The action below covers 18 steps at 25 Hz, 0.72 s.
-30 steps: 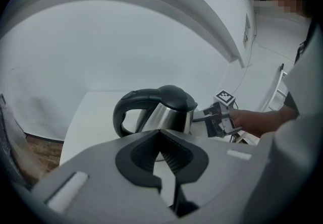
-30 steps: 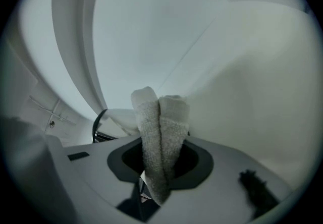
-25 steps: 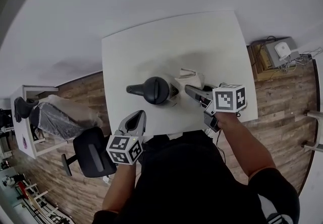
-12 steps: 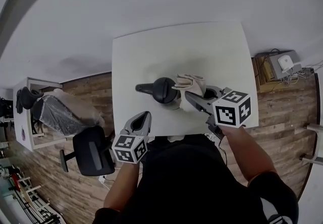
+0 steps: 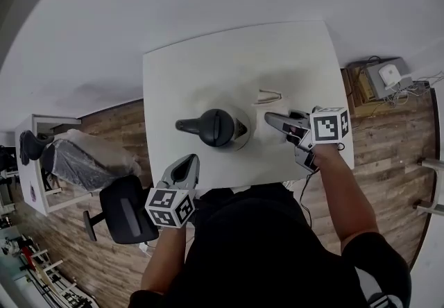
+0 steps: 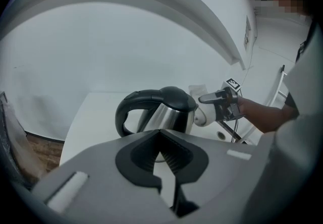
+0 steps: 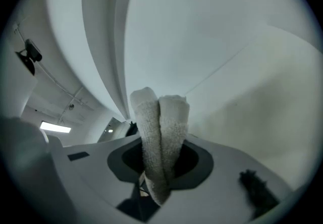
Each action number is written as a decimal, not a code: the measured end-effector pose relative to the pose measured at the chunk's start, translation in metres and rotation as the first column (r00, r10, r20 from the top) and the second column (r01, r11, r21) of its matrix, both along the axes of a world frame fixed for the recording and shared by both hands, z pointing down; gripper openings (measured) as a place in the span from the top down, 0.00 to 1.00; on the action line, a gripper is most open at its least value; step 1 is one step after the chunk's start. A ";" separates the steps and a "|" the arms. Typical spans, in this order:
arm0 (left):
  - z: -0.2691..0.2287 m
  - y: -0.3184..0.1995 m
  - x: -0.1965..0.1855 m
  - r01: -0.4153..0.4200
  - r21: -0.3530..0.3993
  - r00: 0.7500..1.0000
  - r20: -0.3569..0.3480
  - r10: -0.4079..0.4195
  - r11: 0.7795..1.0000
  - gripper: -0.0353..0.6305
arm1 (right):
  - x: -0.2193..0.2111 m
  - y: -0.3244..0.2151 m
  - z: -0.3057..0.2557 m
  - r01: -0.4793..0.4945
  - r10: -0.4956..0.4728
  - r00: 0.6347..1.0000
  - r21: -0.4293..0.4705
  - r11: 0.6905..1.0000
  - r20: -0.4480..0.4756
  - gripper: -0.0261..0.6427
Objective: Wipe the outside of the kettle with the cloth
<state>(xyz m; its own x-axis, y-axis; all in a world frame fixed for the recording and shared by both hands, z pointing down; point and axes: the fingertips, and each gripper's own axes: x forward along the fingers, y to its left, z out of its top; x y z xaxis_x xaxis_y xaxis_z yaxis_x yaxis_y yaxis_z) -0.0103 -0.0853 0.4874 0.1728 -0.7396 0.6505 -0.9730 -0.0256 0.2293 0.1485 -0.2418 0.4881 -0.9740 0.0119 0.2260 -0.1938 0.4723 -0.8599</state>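
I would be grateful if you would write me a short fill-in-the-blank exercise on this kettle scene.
1. The right gripper is shut on the ___.
2. The kettle stands upright on the white ___.
3. In the head view, the kettle's handle points to the picture's ___.
4. The ___ gripper is shut on nothing, at the table's near edge.

Missing words: cloth; table; left; left.
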 end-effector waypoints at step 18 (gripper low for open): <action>0.038 0.006 0.005 0.045 -0.100 0.998 -0.045 -0.049 0.994 0.94 | -0.055 -0.019 0.136 0.313 -0.302 0.858 -0.043 0.949 -0.416 0.81</action>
<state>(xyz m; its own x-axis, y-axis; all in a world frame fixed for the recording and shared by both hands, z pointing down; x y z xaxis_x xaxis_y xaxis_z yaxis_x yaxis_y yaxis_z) -0.0052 -0.0795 0.5250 0.1717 -0.6797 0.7131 -0.9606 0.0450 0.2742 0.0931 -0.2608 0.6243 -0.7396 0.2841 0.6101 -0.3692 0.5866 -0.7208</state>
